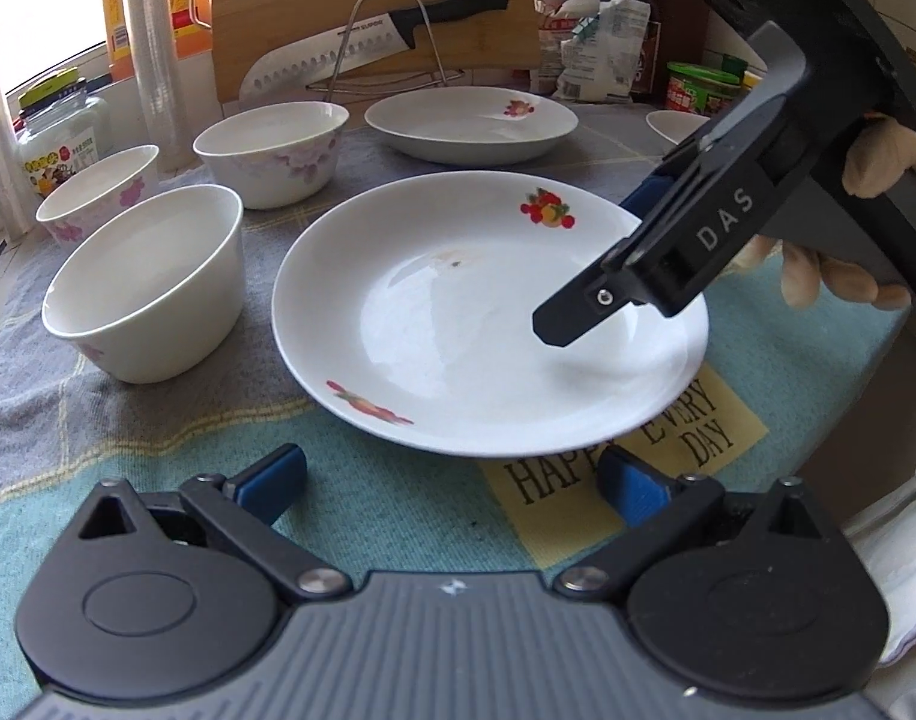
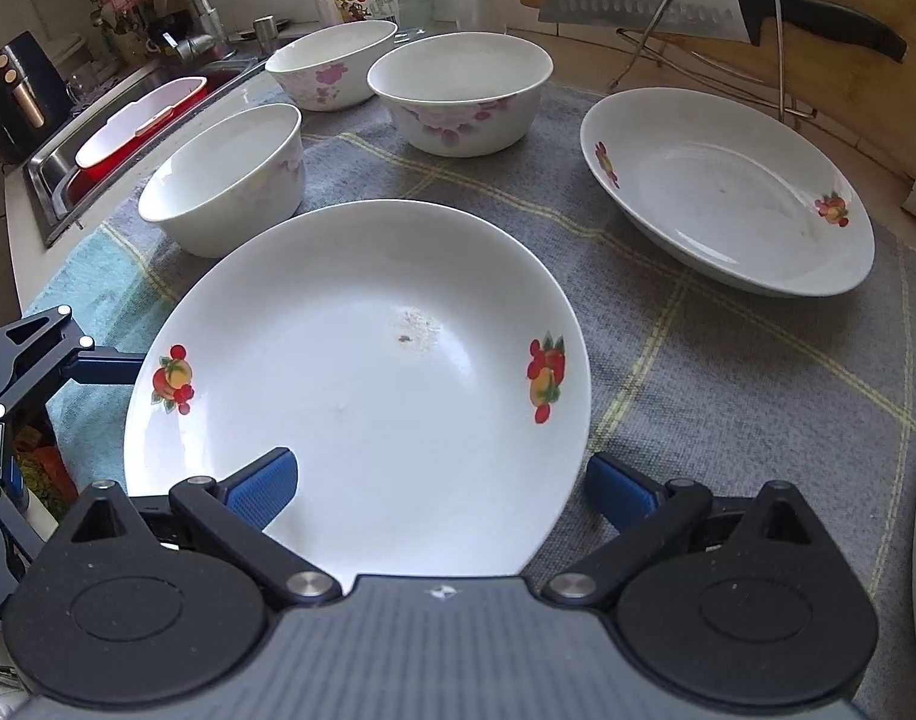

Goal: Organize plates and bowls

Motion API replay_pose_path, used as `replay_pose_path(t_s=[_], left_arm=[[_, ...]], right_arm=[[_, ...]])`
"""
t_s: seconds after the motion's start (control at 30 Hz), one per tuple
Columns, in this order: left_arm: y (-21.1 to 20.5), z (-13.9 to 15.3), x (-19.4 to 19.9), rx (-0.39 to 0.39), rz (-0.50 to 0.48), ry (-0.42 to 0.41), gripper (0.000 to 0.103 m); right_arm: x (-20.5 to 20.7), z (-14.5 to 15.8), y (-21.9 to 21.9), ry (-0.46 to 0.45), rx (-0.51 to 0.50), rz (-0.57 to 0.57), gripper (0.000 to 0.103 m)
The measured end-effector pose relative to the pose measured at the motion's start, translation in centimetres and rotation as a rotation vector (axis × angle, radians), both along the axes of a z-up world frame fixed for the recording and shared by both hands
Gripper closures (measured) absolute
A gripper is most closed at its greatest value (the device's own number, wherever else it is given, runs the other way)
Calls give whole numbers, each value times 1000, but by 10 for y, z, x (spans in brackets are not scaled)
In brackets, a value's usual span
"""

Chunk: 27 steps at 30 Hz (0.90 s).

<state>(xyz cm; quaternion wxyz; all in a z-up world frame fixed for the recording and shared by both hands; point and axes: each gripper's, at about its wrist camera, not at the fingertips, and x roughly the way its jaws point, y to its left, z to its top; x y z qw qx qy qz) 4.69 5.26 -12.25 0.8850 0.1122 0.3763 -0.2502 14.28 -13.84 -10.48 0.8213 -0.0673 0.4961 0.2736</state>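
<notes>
A white plate with fruit prints lies on the cloth in front of both grippers. My left gripper is open, just short of the plate's near rim. My right gripper is open, one finger above the plate's rim and one beside or below it; it also shows in the left wrist view over the plate's right side. A second fruit plate lies behind. Three white bowls with pink flowers stand to the left.
A knife on a wire rack leans against a cutting board at the back. Jars and bottles stand behind. A sink lies at far left. Another plate's rim shows at right.
</notes>
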Motion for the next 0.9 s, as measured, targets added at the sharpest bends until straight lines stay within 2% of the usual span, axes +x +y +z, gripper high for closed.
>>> replay_pose_path(t_s=[0.3, 0.43, 0.63, 0.9], left_arm=[[3, -2, 3, -11, -55, -19, 1], [5, -2, 4, -18, -85, -30, 0], [7, -4, 4, -29, -119, -47, 0], [7, -4, 7, -30, -138, -50, 0]], right_arm=[[-6, -3, 8, -39, -59, 4, 0], [2, 0, 9, 4, -60, -8, 0], [20, 4, -1, 83, 12, -58, 0], [37, 8, -10, 177, 90, -35, 0]])
